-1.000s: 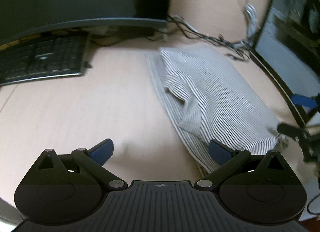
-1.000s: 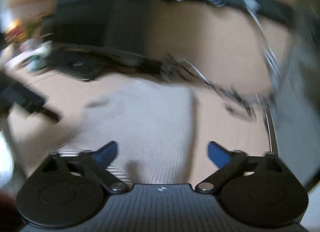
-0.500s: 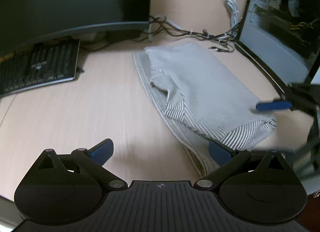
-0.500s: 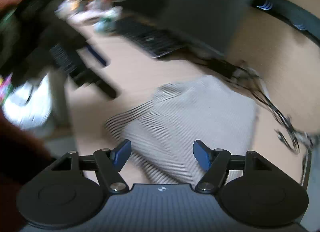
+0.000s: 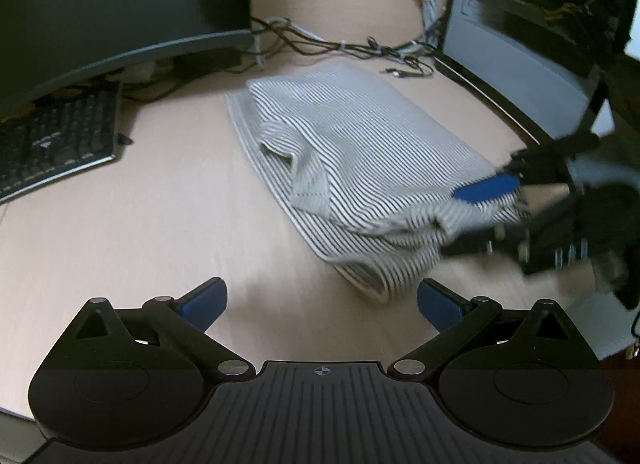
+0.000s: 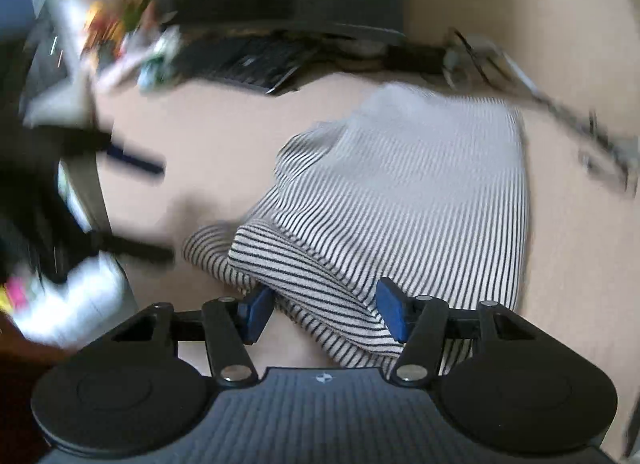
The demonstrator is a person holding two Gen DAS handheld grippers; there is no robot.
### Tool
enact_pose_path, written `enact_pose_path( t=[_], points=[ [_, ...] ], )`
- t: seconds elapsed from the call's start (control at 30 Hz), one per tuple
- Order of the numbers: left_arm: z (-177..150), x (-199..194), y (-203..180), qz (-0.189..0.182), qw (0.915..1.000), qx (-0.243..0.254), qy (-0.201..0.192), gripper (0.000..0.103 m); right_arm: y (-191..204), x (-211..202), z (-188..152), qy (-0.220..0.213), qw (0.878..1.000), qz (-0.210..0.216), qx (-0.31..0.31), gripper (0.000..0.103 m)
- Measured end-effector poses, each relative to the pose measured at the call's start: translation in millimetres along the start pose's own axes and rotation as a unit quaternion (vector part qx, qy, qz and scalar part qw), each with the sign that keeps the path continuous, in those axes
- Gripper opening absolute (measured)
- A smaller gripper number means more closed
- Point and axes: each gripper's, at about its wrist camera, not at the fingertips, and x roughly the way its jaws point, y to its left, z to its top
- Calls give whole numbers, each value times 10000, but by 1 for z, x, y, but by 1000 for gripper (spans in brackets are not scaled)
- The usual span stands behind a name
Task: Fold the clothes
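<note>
The right gripper (image 6: 324, 314) has been closing around the folded grey striped cloth (image 6: 400, 199) (lower middle); a loose pinch could spill the folds.

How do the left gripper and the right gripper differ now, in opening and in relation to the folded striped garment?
The left gripper is wide open over bare desk; the right gripper, narrower, has just been closing with a corner of the folded striped garment between its fingers. Both have blue pads.
</note>
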Motion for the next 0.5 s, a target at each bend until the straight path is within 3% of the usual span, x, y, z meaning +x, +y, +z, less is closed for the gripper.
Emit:
enact_pose_path(
  t=[0.17, 0.27, 0.37, 0.5],
  points=[
    [3, 24, -22, 101, 9981, 600, 130, 103, -18, -1, -1, -16, 9968, 315, 732, 56],
    [12, 42, -31, 275, 9967, 739, 194, 103, -13, -4, -2, -67, 9976, 262, 634, 56],
    [21, 41, -28, 246, 9982, 551, 71, 103, 13, -18, -10, -243, 9992, -160, -261, 60],
    [26, 37, -17, 244, 9991, 327, 81, 103, 48, -34, -28, -569, 9832, -716, -1577, 63]
  ],
)
